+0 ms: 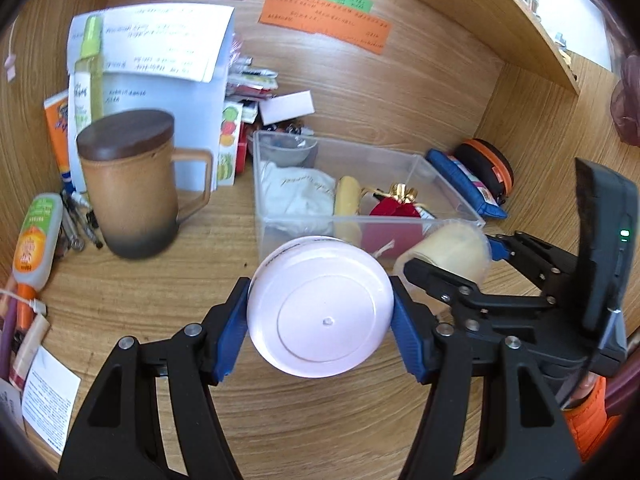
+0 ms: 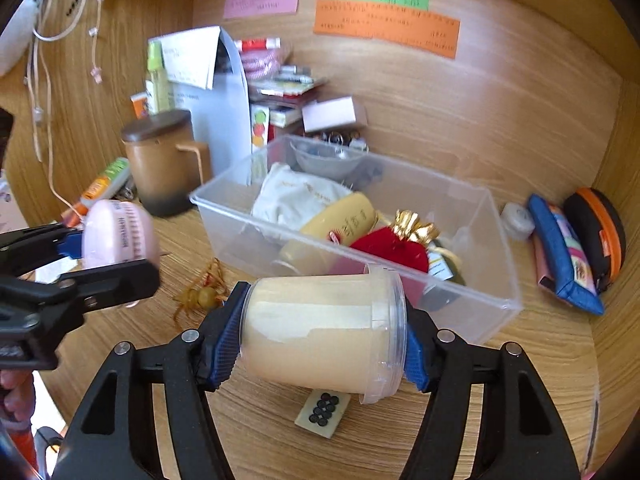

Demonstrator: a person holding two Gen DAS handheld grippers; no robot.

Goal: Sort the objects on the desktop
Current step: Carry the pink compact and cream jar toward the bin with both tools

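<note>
My left gripper (image 1: 320, 314) is shut on a round pale pink jar (image 1: 320, 306), its flat face turned toward the camera, held above the wooden desk. The same pink jar (image 2: 120, 236) shows at the left of the right wrist view. My right gripper (image 2: 322, 334) is shut on a clear tub of cream-coloured stuff (image 2: 320, 330), lying sideways between the blue pads with its lid to the right. That tub (image 1: 448, 254) also appears just right of the pink jar. Behind both stands a clear plastic bin (image 2: 492, 248) holding a white cloth, a yellow bottle and a red pouch.
A brown lidded mug (image 1: 128, 184) stands at the left, with papers and a spray bottle behind it. A domino tile (image 2: 322, 414) and a toy spider (image 2: 200, 296) lie on the desk. A blue pouch (image 2: 568, 256) and a black-orange case (image 2: 600, 232) sit at the right wall.
</note>
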